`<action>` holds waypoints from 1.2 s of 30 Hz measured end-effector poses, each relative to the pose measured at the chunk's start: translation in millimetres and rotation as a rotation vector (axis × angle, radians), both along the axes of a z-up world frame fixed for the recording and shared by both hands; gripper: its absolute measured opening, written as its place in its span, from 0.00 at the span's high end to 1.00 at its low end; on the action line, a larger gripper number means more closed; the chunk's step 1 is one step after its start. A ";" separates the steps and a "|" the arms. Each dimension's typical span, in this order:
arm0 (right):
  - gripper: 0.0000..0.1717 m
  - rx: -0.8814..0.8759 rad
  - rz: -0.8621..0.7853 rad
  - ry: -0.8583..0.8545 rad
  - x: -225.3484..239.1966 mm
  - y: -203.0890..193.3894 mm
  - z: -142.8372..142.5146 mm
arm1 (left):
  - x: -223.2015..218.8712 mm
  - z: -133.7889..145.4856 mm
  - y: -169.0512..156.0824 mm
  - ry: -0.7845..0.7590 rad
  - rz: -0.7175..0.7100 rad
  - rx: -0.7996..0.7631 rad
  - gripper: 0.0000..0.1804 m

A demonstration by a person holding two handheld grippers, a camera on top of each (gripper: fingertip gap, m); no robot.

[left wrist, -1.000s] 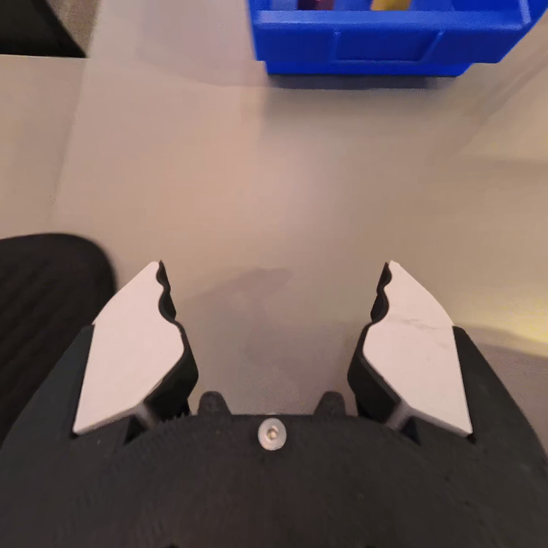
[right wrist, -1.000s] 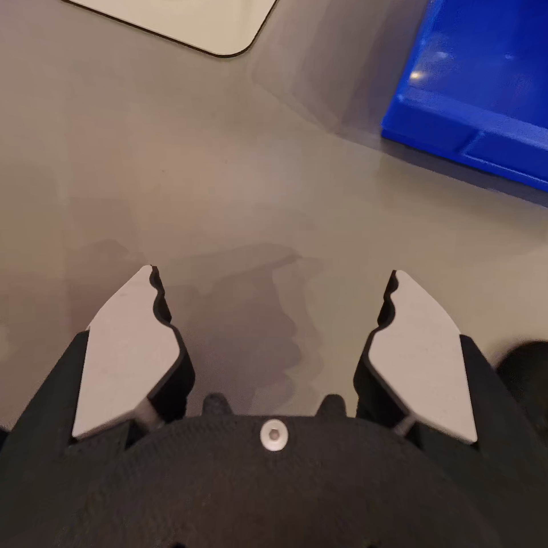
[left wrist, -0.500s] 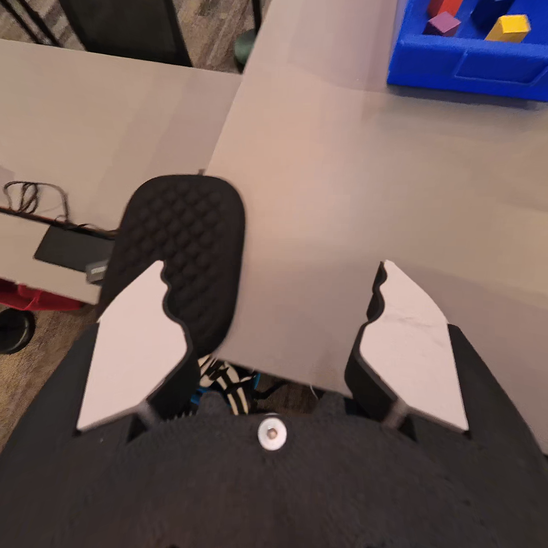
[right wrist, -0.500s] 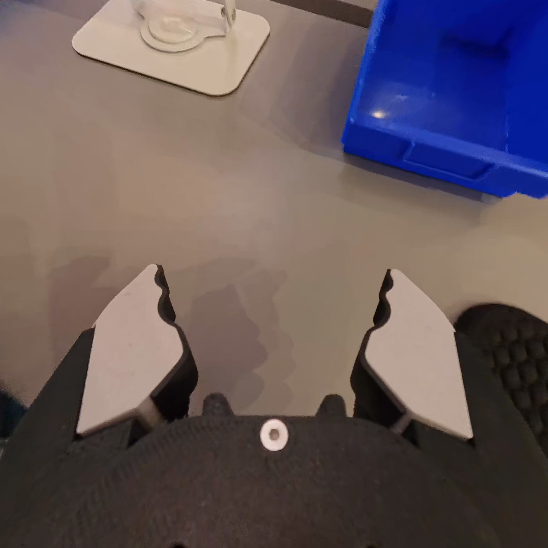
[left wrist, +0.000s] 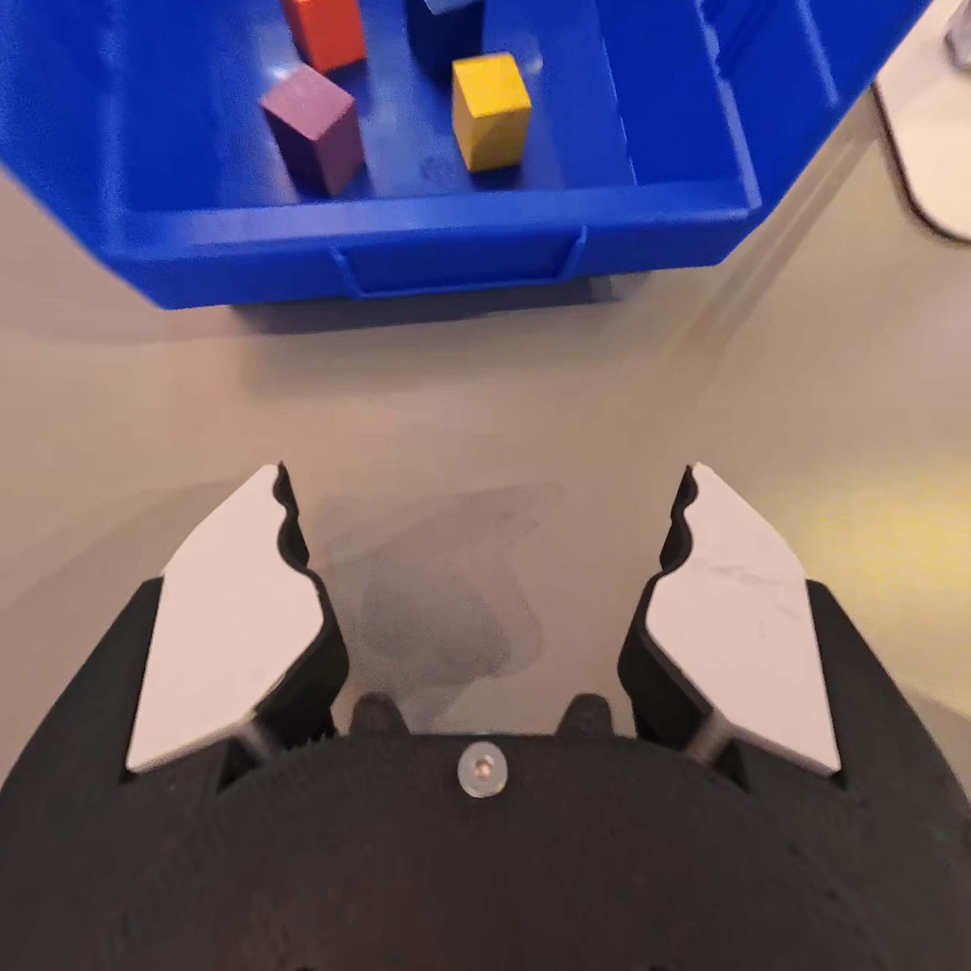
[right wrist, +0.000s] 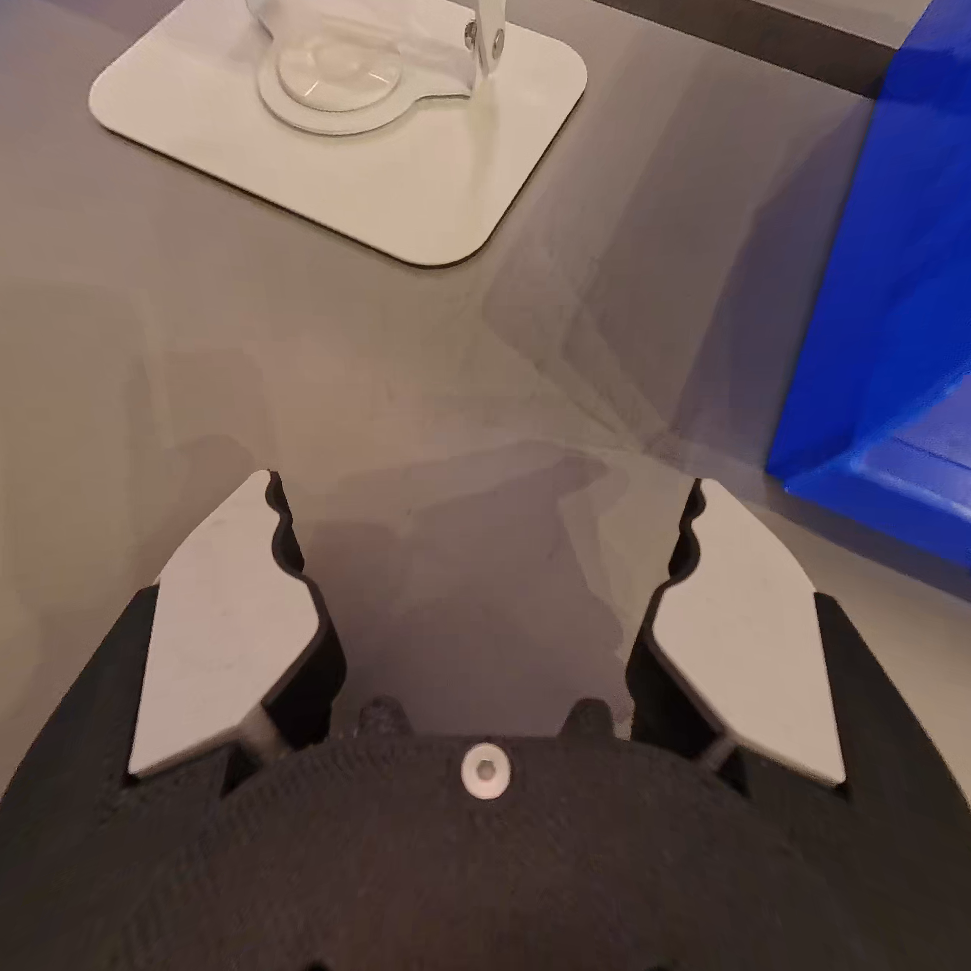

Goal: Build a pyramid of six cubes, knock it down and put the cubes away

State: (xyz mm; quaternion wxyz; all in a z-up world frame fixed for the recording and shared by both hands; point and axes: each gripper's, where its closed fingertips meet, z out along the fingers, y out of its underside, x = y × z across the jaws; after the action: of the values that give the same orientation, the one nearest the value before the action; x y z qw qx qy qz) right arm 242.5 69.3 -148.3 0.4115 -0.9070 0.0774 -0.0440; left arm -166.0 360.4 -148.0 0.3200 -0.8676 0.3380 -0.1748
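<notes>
Blue bin [left wrist: 420, 252] with the cubes [left wrist: 488, 110] lies straight ahead of the left tool [left wrist: 486, 467], nearer than the right tool [right wrist: 483, 475]; both gape empty over the tabletop [left wrist: 473, 394].

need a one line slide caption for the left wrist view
Open, empty left gripper over the table, facing a blue bin holding purple, yellow and red cubes.

Black grippers [left wrist: 485, 467], apparently white-faced fingers [left wrist: 226, 620]

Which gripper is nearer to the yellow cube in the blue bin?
Likely left. The left gripper faces the bin's front, yellow cube ahead; the right gripper sees only the blue bin wall beside it.
</notes>
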 end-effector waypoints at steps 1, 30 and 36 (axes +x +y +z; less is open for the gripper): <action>0.20 -0.004 -0.001 0.005 2.6 4.3 -2.6 | 5.9 -6.9 -1.8 0.023 -0.024 -0.011 0.27; 0.25 -0.114 0.033 0.022 8.3 25.6 -23.0 | 20.5 -24.5 -5.9 0.084 -0.119 0.041 0.34; 0.25 -0.114 0.033 0.021 8.5 25.3 -22.8 | 20.1 -24.2 -6.1 0.083 -0.120 0.042 0.35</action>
State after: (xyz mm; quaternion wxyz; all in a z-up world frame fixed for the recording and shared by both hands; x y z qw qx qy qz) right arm 251.0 94.6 -171.1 0.3591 -0.9305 0.0642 -0.0318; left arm -145.9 354.3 -172.2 0.3128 -0.8454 0.4061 -0.1505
